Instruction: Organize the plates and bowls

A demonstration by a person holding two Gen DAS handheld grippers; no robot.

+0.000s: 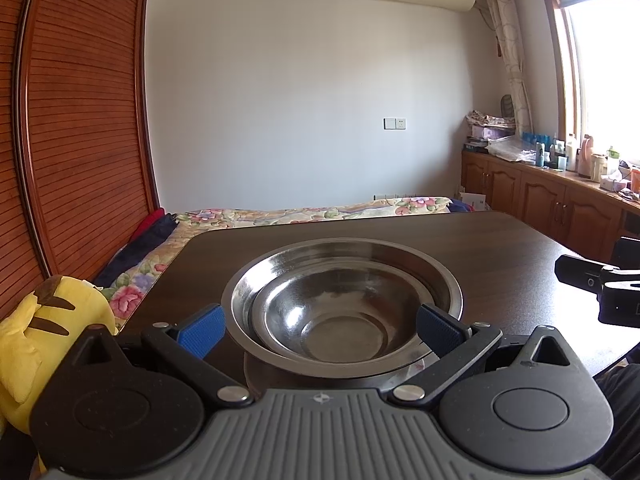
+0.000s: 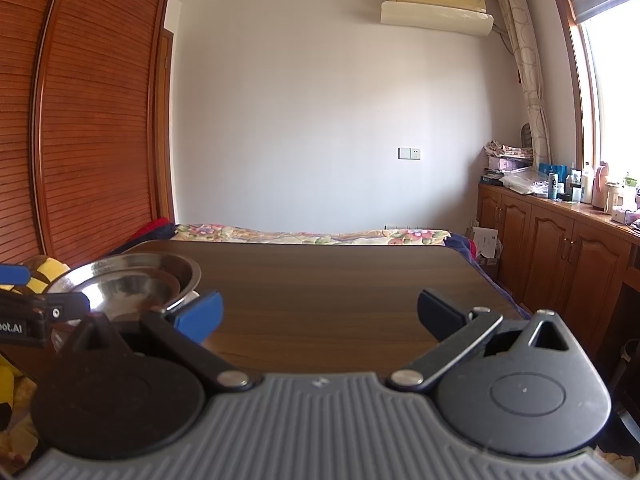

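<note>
Between my left tongs [image 1: 320, 330], spread wide, nested round steel bowls [image 1: 340, 308] on dark wooden surface [image 1: 500, 248], right tongs [image 2: 320, 316] wide, empty at 3 o'clock.

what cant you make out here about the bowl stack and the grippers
- Under the steel bowls, left wrist view: a pale dish shows only as a sliver; the bowls cover the rest.
- Left gripper, right wrist view: cut off by the left edge.
- Right gripper, left wrist view: cut off by the right edge.

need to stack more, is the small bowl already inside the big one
Yes, the small bowl sits nested upright inside the big bowl.
</note>
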